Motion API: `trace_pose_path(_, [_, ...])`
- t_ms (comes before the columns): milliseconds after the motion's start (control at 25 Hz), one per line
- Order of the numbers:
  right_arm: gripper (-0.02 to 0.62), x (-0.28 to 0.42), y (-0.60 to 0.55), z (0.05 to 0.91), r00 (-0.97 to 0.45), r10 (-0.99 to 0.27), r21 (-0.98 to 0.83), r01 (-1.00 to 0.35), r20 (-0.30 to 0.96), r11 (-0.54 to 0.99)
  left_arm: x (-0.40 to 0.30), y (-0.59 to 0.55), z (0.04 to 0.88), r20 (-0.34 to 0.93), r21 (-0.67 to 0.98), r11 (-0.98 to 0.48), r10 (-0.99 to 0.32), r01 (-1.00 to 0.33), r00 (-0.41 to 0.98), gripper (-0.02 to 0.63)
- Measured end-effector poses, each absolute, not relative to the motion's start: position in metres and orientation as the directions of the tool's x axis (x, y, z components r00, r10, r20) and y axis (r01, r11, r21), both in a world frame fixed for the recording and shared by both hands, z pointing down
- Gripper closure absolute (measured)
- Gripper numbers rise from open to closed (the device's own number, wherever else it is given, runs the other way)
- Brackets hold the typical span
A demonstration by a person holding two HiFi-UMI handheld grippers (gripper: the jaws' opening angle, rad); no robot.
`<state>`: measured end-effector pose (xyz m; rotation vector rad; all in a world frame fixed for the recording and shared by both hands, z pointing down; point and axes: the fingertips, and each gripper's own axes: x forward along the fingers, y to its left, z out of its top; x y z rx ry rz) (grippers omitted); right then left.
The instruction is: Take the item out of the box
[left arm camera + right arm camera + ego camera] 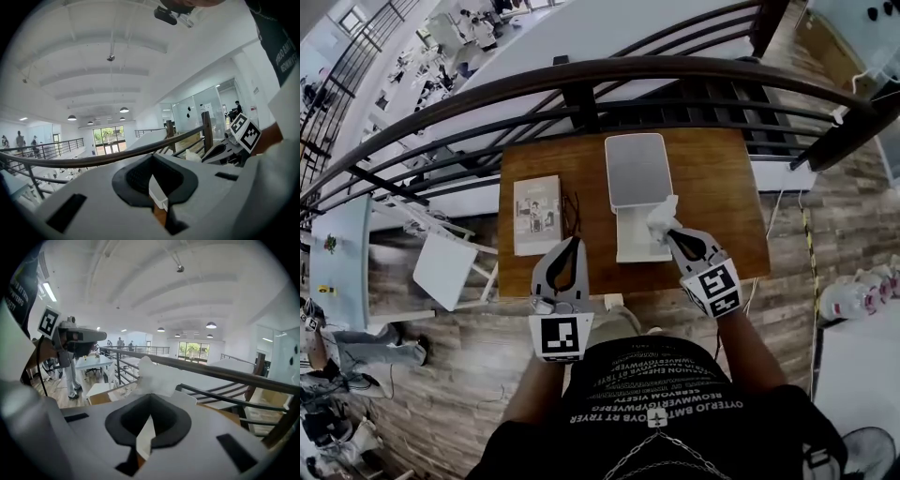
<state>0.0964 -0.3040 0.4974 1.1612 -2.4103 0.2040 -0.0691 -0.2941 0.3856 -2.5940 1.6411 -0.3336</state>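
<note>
The worktop [712, 178] is brown wood; the box [633, 246], its lid [637, 169] and the crumpled paper [661, 216] are white, the booklet [536, 214] cream with dark print. The left claw [575, 243] and right claw [672, 232] are grey with black pads, their cubes [560, 337] patterned in black-and-white squares. The railing [581, 73] is dark brown
</note>
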Motion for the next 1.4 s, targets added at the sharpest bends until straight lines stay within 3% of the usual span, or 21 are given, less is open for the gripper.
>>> trace_pose_path(600, [0.598, 0.114, -0.243, 0.395, -0.571, -0.775, 0.122, -0.778, 0.271, 0.616, -0.051, -0.237, 0.373, 0.124, -0.159, -0.444, -0.895, -0.882, 0.429, 0.600])
trace_pose_path(1400, [0.598, 0.136, -0.185, 0.377, -0.571, -0.795, 0.102, -0.795, 0.203, 0.597, -0.029, -0.178, 0.365, 0.149, -0.223, -0.458, -0.888, -0.860, 0.434, 0.600])
